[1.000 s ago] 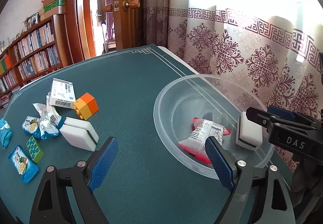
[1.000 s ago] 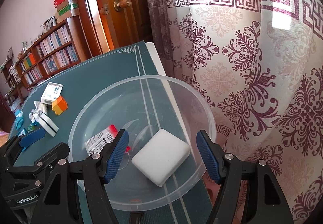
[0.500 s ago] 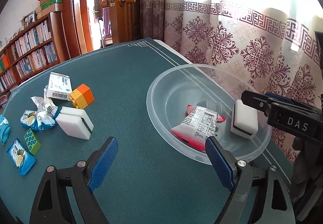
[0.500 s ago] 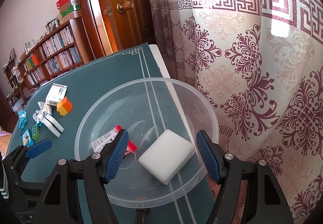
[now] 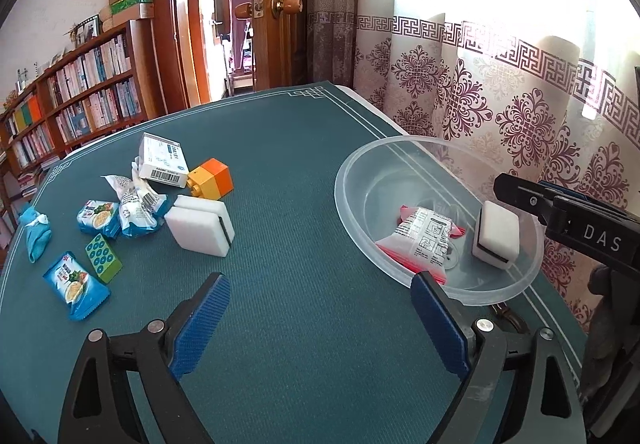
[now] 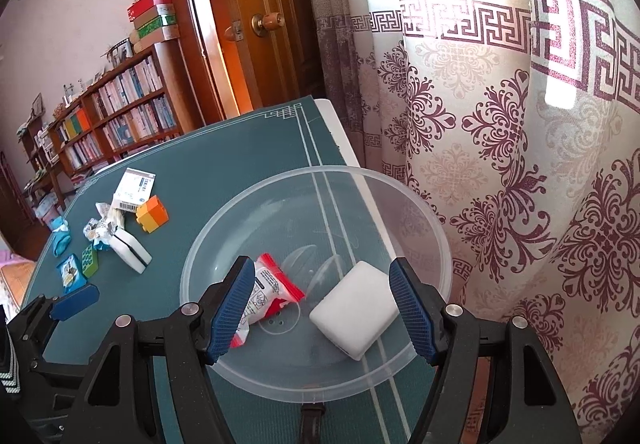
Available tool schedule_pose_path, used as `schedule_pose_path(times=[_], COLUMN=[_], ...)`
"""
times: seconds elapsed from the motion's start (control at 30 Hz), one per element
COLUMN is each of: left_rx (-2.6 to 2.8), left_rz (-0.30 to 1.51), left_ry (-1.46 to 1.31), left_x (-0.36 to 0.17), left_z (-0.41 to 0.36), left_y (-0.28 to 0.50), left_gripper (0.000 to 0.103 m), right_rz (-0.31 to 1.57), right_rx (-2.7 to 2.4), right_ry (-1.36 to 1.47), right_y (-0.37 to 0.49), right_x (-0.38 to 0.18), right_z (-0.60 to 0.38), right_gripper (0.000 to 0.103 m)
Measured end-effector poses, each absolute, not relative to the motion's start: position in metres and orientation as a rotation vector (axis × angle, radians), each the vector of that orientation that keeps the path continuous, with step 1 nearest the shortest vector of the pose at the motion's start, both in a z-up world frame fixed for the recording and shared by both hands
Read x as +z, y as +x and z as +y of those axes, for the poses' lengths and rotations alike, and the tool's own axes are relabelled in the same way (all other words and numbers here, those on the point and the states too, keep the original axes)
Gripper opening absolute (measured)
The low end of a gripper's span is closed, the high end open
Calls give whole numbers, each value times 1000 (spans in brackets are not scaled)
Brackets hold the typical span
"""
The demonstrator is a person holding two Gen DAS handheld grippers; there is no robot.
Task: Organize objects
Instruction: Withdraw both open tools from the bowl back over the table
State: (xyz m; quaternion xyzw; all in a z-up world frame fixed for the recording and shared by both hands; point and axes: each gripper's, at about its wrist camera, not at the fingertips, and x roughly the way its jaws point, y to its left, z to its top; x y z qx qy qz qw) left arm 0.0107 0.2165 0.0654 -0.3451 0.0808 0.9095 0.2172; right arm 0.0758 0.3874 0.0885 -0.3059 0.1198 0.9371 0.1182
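Observation:
A clear plastic bowl [image 5: 348, 168] [image 6: 424, 212] stands at the table's right edge. In it lie a white sponge [image 5: 498, 234] [image 6: 356, 316] and a red-and-white snack packet [image 5: 424, 240] [image 6: 272, 288]. My right gripper [image 6: 324, 308] is open and empty, above the bowl's near side. My left gripper [image 5: 320, 324] is open and empty over the bare green mat, left of the bowl. Loose on the mat at left: a second white sponge [image 5: 200, 230], an orange block [image 5: 212, 182], a white box [image 5: 164, 162], blue snack packets [image 5: 74, 286], a green block [image 5: 103, 258].
A green mat [image 5: 300, 204] covers the table. A patterned curtain [image 6: 520, 164] hangs close behind the bowl. A wooden door [image 5: 276, 12] and bookshelves [image 5: 72, 92] stand beyond the far edge. A blue cloth item [image 5: 36, 234] lies at the far left.
Both grippers have pulled back and risen a little. The white sponge lies free in the bowl. The left view has swung so the pile at left shows more fully.

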Motion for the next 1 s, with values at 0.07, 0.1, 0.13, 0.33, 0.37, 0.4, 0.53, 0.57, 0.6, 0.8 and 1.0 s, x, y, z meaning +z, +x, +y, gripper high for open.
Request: schedule_pose_path(times=[0.07,0.1,0.13,0.33,0.37,0.4,0.53,0.57,0.6,0.8,1.0], left_rx=[2538,2548,2557,2614,2622,2630,2662,2671,2678,2732,2776], left_rz=[225,225,226,208,201,194,167,161,154,100,25], left_ry=[-949,-946,-942,-934,-937,-943,-964,-969,-974,-1003,-1035], left_x=[69,71,73,79,78,78,77,76,76,71,65], left_z=[210,207,204,180,175,170,152,147,142,110,78], left_y=[15,16,18,25,25,25,25,25,26,27,24], left_gripper=[95,95,95,97,97,97,97,97,97,97,97], right_rz=[346,343,340,320,316,313,297,295,291,254,245], right_rx=[2758,2766,2774,2803,2805,2806,2814,2816,2819,2840,2852], right_ry=[-889,-888,-888,-906,-909,-910,-913,-916,-919,-962,-983], right_y=[77,78,78,77,77,77,78,78,78,76,78], right_x=[91,93,93,92,91,91,91,91,91,85,82], right_z=[382,380,377,365,364,362,357,355,353,336,326], right_gripper=[71,71,71,71,71,71,71,71,71,71,71])
